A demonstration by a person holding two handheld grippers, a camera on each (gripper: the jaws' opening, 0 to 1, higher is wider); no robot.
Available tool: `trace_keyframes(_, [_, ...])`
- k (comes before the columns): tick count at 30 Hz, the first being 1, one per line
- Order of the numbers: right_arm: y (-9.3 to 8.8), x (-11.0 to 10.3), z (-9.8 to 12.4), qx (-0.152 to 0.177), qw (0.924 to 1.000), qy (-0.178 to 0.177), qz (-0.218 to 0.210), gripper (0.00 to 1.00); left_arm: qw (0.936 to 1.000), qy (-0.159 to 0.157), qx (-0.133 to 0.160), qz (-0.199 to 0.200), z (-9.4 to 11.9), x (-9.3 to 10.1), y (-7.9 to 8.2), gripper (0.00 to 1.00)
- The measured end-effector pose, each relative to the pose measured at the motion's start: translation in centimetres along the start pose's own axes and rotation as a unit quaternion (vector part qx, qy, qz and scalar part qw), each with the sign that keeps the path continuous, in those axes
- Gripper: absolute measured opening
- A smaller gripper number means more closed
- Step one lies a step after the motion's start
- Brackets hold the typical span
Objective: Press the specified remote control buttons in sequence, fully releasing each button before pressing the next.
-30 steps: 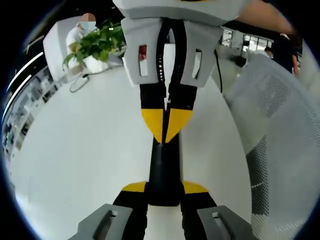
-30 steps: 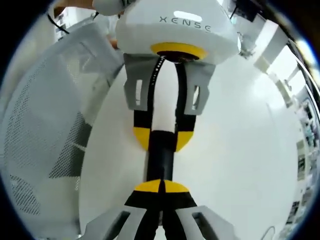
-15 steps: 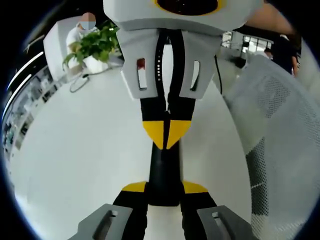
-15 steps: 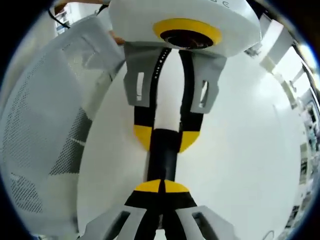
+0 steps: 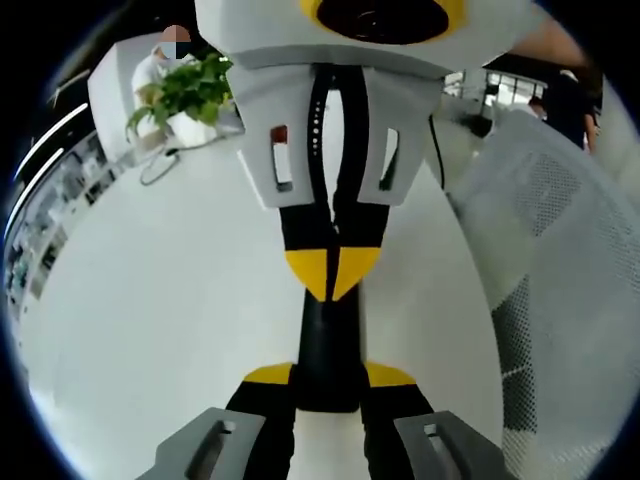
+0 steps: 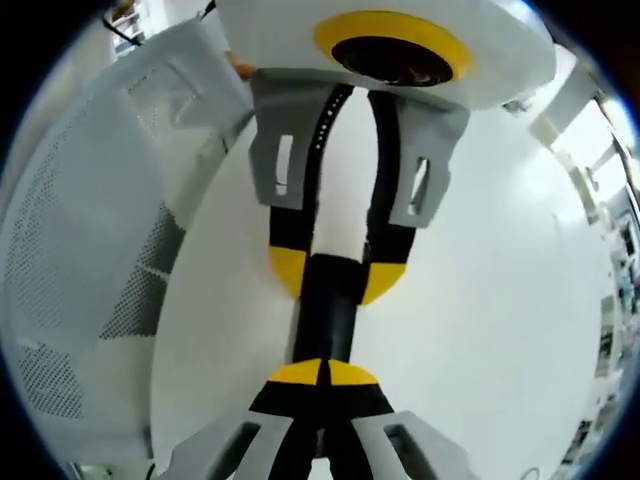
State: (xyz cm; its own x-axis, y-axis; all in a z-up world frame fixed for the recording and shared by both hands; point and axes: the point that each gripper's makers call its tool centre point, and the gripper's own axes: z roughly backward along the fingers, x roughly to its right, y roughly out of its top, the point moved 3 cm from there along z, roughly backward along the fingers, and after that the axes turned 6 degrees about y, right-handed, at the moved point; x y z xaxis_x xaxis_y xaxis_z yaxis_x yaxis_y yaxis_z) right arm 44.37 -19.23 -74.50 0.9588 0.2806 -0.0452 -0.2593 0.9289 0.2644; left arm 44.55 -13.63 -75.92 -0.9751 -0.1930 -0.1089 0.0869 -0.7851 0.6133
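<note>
A white pot (image 5: 188, 127) holding a green leafy plant (image 5: 190, 85) stands at the far edge of the white worktop (image 5: 150, 300), well apart from the grippers; a white mesh chair (image 5: 560, 250) stands beside the worktop. The remote control (image 5: 328, 340), a narrow black bar whose buttons cannot be made out, is above the worktop, clamped at one end between the yellow-tipped jaws of the left gripper (image 5: 328, 375). The right gripper (image 6: 322, 372) faces it with jaws clenched together, tips touching the remote control's top face.

black remote (image 5: 328, 350), white table (image 5: 160, 320), yellow-tipped tongs (image 6: 322, 372)
</note>
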Motion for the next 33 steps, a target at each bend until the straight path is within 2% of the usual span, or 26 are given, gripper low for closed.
trace_keyframes(10, [0.01, 0.04, -0.05, -0.017, 0.9998, 0.004, 0.004, 0.00, 1.0000, 0.000, 0.000, 0.000, 0.01, 0.02, 0.02, 0.23])
trace_keyframes(33, [0.01, -0.16, 0.08, -0.013, 0.9999, -0.005, 0.006, 0.00, 1.0000, 0.002, 0.000, 0.002, -0.07, -0.10, -0.10, 0.23])
